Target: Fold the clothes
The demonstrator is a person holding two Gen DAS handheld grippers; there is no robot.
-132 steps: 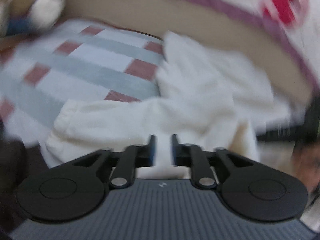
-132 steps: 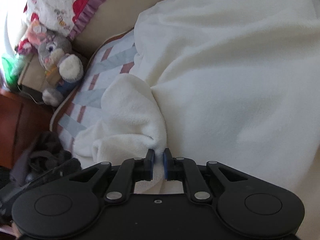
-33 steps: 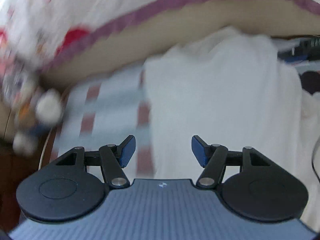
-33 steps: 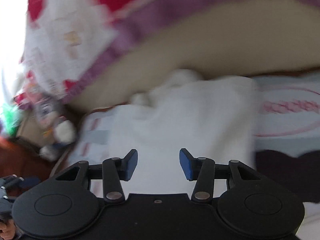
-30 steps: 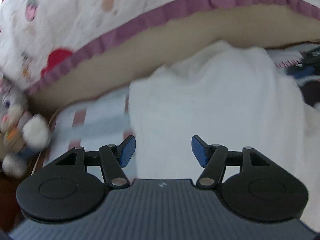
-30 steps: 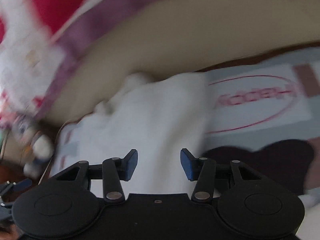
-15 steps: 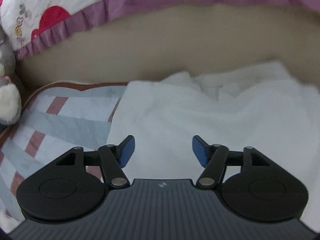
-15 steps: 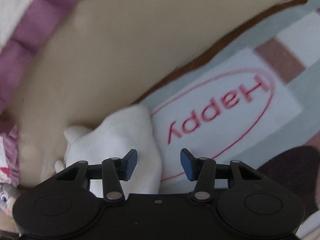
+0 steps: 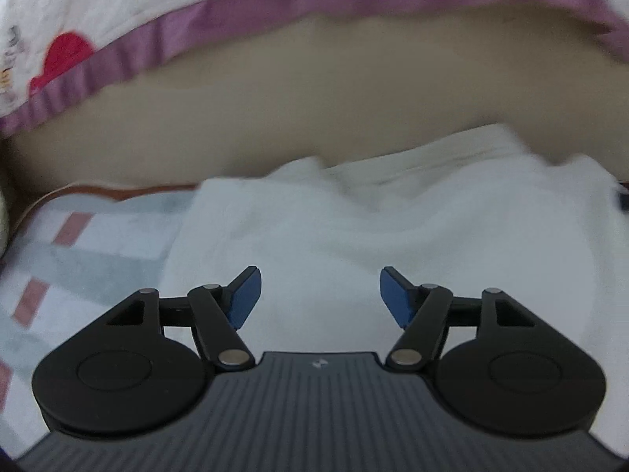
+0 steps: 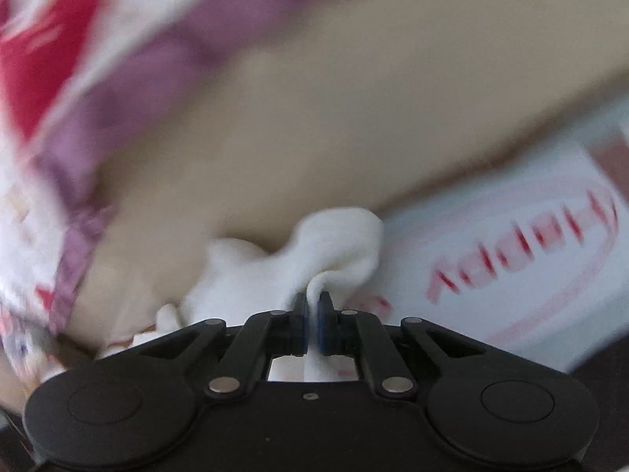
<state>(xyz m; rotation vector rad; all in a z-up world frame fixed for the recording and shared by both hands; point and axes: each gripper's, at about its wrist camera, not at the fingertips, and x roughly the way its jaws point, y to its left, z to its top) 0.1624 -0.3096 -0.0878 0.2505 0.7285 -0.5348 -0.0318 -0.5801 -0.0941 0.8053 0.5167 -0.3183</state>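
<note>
While the left wrist view is slightly blurred, it shows the left gripper [image 9: 318,291] with its blue pads [image 9: 244,295] spread wide apart and nothing between them. Just beyond and beneath the pads lies the white fleece garment [image 9: 393,228], spread over a checked mat [image 9: 78,244] of pale grey, white and dull red squares with a brown border. The garment's far edge is bunched into soft folds against a beige cushion side [image 9: 275,110]. Above that runs a purple frilled trim [image 9: 220,31] on a white quilted cover [image 9: 78,0] printed with red shapes; small marks at the far left edge of the cover are too blurred to read. A small embossed logo [image 9: 321,364] sits on the ribbed grey gripper body, too small to make out.

Seen from the right wrist, the right gripper [image 10: 313,322] has its jaws drawn together on a pinched fold of the white fleece garment [image 10: 334,244], which puffs up just ahead of the fingertips and trails off to the left. To the right, on the mat [image 10: 452,236], red lettering [image 10: 523,251] inside a red oval appears upside down and motion-smeared; it cannot be read with certainty here. Behind stand the beige cushion side [image 10: 354,118] and the purple trim [image 10: 165,63], heavily blurred
</note>
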